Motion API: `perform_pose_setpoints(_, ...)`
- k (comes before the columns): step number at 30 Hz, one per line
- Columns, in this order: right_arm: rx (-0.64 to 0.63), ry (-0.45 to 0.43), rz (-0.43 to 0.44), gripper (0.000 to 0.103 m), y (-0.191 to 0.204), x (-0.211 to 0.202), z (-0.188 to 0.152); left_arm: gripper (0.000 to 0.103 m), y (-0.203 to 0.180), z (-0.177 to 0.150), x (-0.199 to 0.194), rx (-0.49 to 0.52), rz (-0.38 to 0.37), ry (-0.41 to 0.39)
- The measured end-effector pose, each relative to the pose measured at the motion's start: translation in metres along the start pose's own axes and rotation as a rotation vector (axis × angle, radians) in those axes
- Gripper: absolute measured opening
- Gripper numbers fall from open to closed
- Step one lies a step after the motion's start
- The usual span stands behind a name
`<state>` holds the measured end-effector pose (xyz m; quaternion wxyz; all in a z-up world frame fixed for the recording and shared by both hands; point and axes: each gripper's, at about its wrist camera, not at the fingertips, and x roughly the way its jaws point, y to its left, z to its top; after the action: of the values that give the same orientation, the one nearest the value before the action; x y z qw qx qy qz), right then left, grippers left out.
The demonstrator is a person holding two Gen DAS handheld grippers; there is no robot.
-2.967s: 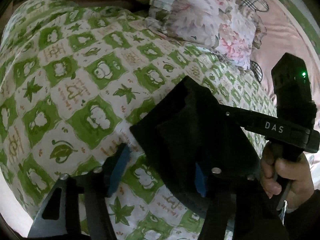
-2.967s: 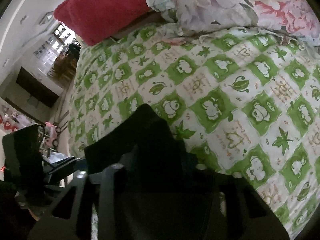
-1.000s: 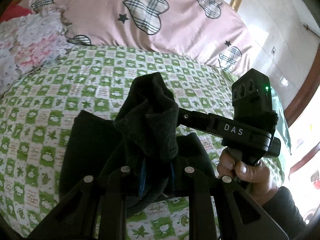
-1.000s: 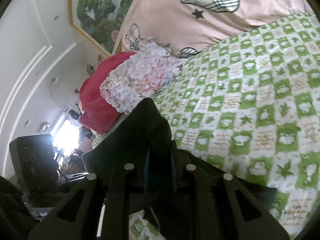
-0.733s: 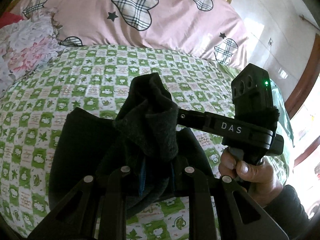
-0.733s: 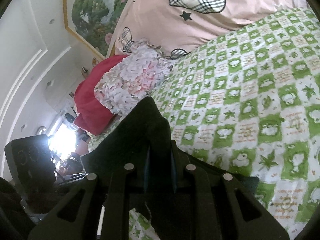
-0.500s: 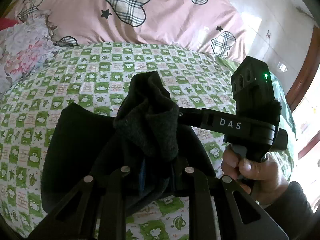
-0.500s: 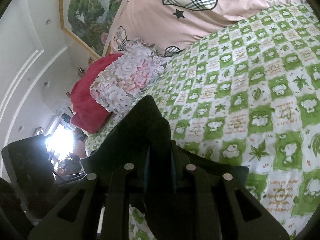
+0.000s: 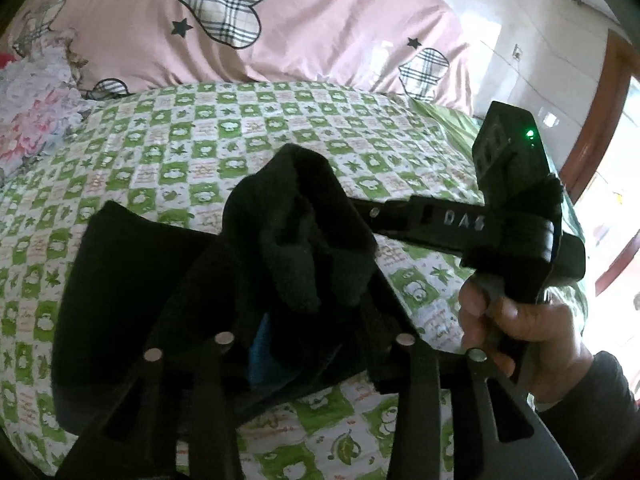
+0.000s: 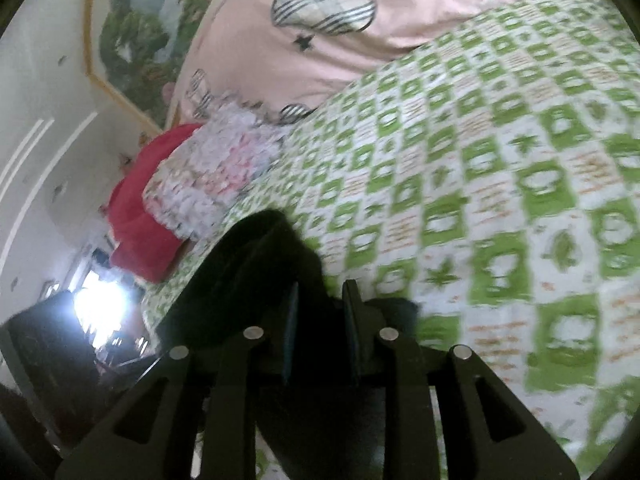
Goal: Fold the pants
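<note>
The black pants (image 9: 132,280) lie folded on the green-checked bed sheet (image 9: 280,120). A thick bunch of their cloth stands up between the fingers of my left gripper (image 9: 312,320). Its jaws are opening, and the blue pad (image 9: 260,344) shows beside the cloth with slack around it. My right gripper (image 9: 360,210), held in a person's hand (image 9: 520,328), reaches into the same bunch from the right. In the right wrist view the right gripper (image 10: 320,304) has the pants (image 10: 248,264) between its pads. Its jaws are starting to open, only a little apart, and the fingertips are hidden in cloth.
A pink quilt with plaid hearts (image 9: 240,20) is heaped along the far side of the bed. A floral pillow (image 9: 28,120) and a red blanket (image 10: 136,220) lie at the left. A wooden door frame (image 9: 600,120) stands to the right.
Both grippers came lower, toward the bed, with the bunched cloth. The left jaws spread clearly wider around the bunch. The right jaws parted slightly.
</note>
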<state>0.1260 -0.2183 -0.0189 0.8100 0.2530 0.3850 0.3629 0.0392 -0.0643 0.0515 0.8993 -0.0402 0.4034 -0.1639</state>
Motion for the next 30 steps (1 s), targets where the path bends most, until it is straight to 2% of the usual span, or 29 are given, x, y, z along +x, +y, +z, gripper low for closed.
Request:
perform_pose_setpoints(2,0.022,-0.025,-0.018,0.025,-0.005,-0.011,0.0,0.053,-0.002,-0.001,0.0,0.004,-0.032,0.003)
perform_pose_setpoints(4,0.034,-0.043,-0.036,0.029,-0.007,-0.019,0.0,0.06,-0.005,-0.003,-0.001,0.009,-0.068,0.004)
perform_pose_setpoints(6,0.04,-0.063,-0.06,0.044,-0.006,-0.028,-0.001,0.061,-0.008,-0.005,-0.001,0.015,-0.088,0.002)
perform_pose_setpoints(10,0.056,-0.096,-0.091,0.057,-0.003,-0.041,-0.005,0.067,-0.007,-0.005,-0.005,0.005,-0.122,0.005)
perform_pose_setpoints(12,0.058,-0.113,-0.1,0.069,0.001,-0.047,-0.006,0.07,-0.002,-0.004,-0.01,-0.019,-0.161,0.01)
perform_pose_setpoints(16,0.066,-0.151,-0.12,0.079,0.011,-0.059,-0.008,0.074,0.008,-0.001,-0.028,-0.042,-0.193,-0.018)
perform_pose_setpoints(21,0.081,-0.183,-0.128,0.089,0.023,-0.07,-0.012,0.079,0.027,0.0,-0.051,-0.08,-0.18,-0.054)
perform_pose_setpoints(24,0.076,-0.192,-0.134,0.093,0.034,-0.072,-0.015,0.081,0.044,0.0,-0.06,-0.122,-0.147,-0.061)
perform_pose_setpoints(30,0.027,-0.168,-0.189,0.095,0.057,-0.064,-0.022,0.081,0.079,-0.001,-0.073,-0.188,-0.082,-0.065)
